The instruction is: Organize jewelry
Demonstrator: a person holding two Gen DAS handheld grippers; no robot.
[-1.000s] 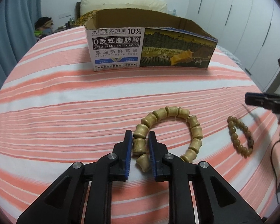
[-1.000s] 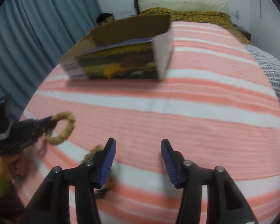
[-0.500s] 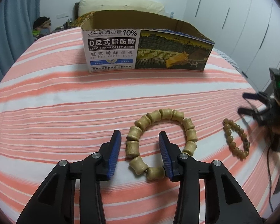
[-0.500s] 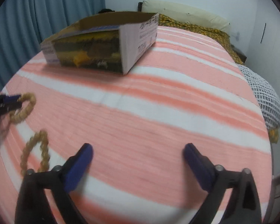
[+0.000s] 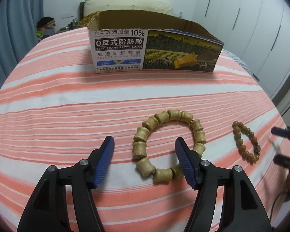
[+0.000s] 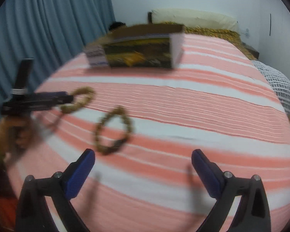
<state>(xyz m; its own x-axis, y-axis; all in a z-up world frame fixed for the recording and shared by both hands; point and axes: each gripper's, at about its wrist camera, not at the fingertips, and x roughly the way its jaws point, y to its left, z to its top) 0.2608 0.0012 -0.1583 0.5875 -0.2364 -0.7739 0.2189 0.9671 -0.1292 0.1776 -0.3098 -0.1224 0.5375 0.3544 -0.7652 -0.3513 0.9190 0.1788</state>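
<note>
A bracelet of large pale wooden beads lies flat on the coral-and-white striped bedspread. My left gripper stands over it with its jaws opening; the ring's left side lies between the blue pads, which do not touch it. To its right lies a smaller bracelet of round brown beads. In the right wrist view that small bracelet sits just ahead of my right gripper, whose wide jaws are closing with nothing between them. An open printed cardboard box stands farther back.
A pillow and a patterned blanket lie beyond the box. Blue curtains hang on the left, white wardrobe doors on the right. A hand holds the left gripper. The right wrist view is blurred.
The left gripper's jaws let go of the large-bead bracelet and spread apart. The right gripper spread wide and swept sideways; the small bracelet now lies ahead of it.
</note>
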